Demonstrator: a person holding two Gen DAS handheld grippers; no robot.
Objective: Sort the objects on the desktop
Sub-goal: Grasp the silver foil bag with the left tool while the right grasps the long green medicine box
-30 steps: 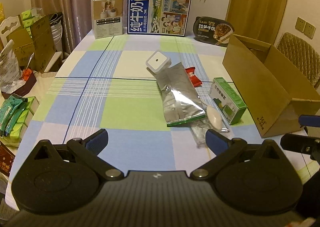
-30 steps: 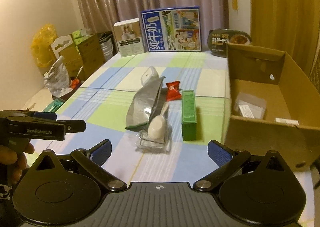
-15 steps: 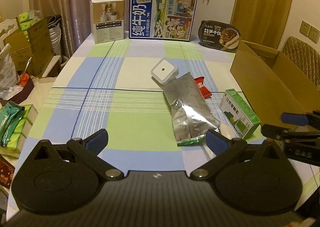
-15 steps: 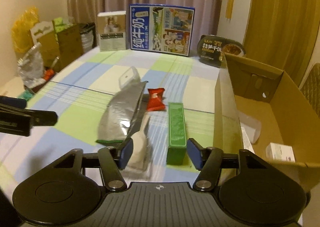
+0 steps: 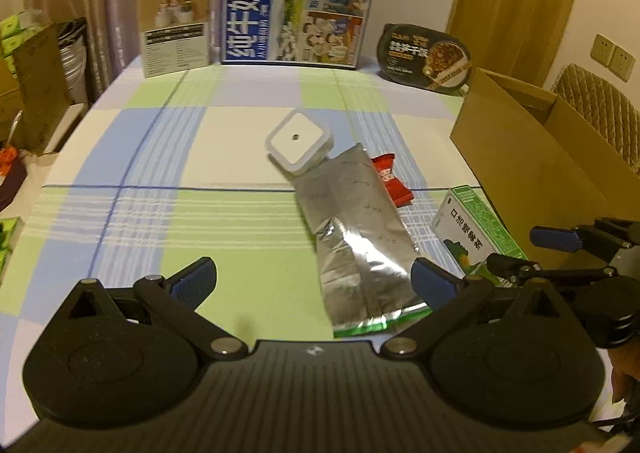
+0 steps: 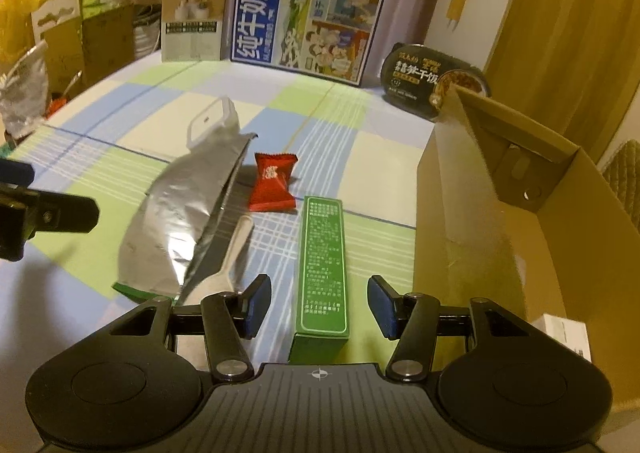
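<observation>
1. Since earlier: right gripper lowered astride green box; jaws closing, not yet gripping.
2. Left gripper: jaws wide, empty.
3. Unsorted on tabletop: foil pouch, red packet.
4. Cardboard box: few items inside.

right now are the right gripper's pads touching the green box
Apart. In the right wrist view, the closing right gripper has the green box between its jaws, with tablecloth visible on both sides.

A long green box lies flat (printed face up) beside the silver pouch.
</observation>
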